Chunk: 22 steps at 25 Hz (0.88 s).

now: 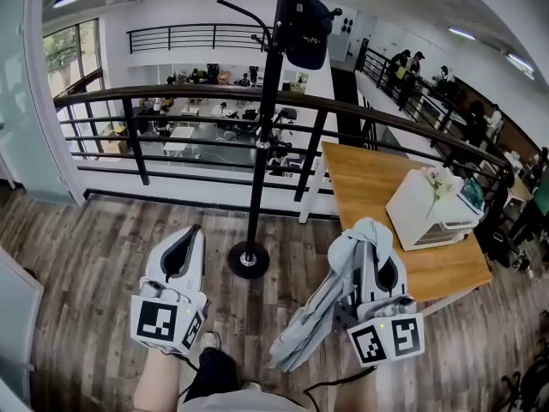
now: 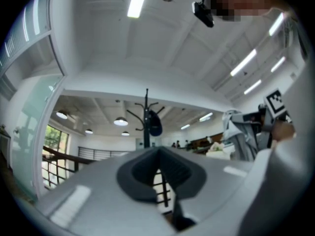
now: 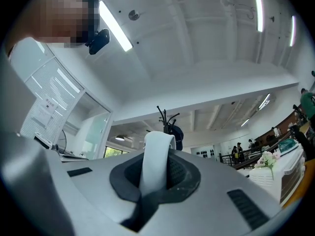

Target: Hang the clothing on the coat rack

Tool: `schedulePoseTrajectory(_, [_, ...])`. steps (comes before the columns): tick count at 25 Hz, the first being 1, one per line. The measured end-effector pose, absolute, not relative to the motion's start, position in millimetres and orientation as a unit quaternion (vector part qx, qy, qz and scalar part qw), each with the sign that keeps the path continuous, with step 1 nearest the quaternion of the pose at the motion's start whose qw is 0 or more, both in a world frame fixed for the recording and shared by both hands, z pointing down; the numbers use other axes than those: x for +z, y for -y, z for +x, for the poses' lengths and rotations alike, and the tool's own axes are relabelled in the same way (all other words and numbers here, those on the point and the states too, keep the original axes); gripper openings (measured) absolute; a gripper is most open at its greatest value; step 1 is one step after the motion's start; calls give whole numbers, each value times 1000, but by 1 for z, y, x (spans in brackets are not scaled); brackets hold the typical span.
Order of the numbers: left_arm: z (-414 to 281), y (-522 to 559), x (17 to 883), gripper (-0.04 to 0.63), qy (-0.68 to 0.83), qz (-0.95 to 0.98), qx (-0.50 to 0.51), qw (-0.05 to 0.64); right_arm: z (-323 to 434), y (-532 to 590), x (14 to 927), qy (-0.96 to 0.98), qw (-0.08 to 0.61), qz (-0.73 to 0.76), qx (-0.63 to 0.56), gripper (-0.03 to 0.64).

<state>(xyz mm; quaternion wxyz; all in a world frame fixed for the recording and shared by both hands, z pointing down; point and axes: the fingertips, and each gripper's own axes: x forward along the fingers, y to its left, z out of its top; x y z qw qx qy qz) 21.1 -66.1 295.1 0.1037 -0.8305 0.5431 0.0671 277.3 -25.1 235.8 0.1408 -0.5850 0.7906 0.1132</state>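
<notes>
The right hand-held gripper point(image 1: 377, 256) was clamped on a pale blue-grey cloth garment point(image 1: 330, 303). In the right gripper view a band of that fabric point(image 3: 157, 166) stood gripped between the dark pads, its top curling over above them. In the head view the rest of the garment hung down from the jaws in long folds at the gripper's left side, above the wood-plank floor point(image 1: 86, 256).

The left hand-held gripper point(image 1: 193, 234) was held lower left of it, well apart. Its jaws were closed together with nothing between them.

The tall black metal coat rack point(image 1: 262, 127) stood ahead between the two grippers, its round base point(image 1: 249, 260) on the floor near a dark metal railing point(image 1: 171, 93). A dark navy item point(image 1: 307, 28) hung from one of its upper hooks. To the right stood a light wooden counter point(image 1: 369, 178) carrying a white box-shaped unit point(image 1: 425, 209).
</notes>
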Motion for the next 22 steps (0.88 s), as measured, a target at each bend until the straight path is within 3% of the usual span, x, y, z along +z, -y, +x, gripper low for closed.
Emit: schedulePoseTrajectory(22, [-70,250,290,9,-500,-851,83,135,188,193,204,-759,161,-615,140,5])
